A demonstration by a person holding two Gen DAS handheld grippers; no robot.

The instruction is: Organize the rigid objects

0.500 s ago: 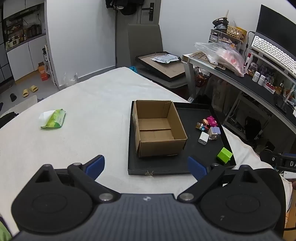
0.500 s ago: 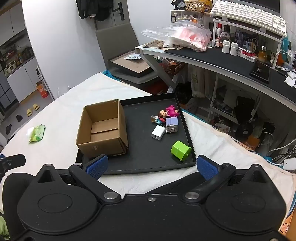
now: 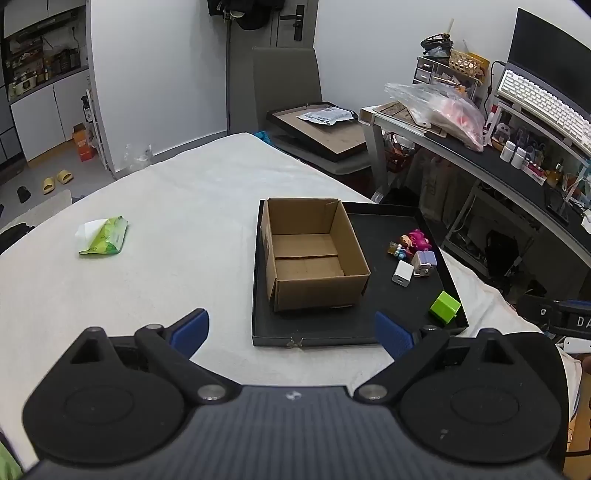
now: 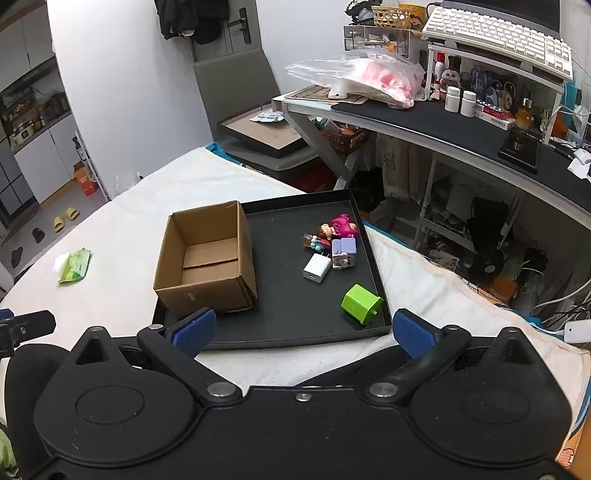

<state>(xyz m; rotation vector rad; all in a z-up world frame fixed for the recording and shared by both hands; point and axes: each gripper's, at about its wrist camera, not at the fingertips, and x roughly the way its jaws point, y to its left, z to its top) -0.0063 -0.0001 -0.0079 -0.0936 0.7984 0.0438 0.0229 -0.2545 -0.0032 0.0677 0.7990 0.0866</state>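
Both cameras have shifted only slightly since half a second ago: in the left wrist view the tray and box now sit a little lower and nearer, and the right wrist view has edged closer to the tray's near rim, while nothing on the tray has changed place. Left gripper hangs above the white-covered surface with its jaws released and wide apart, nothing between the blue pads. Right gripper is likewise spread wide and empty, poised over the near edge of the black tray. On the tray's left part stands an open cardboard box, empty inside as far as can be seen. To the right of the box, on the tray floor, lie the small rigid things: a green cube near the front right corner, a white charger further back, a lilac block just beside the charger, and a pink toy figure behind that, close to the tray's right wall. All four are apart from the box and from both grippers. Well off to the left on the surface lies a green tissue pack. Beyond the surface's far right side runs a cluttered desk carrying a keyboard.
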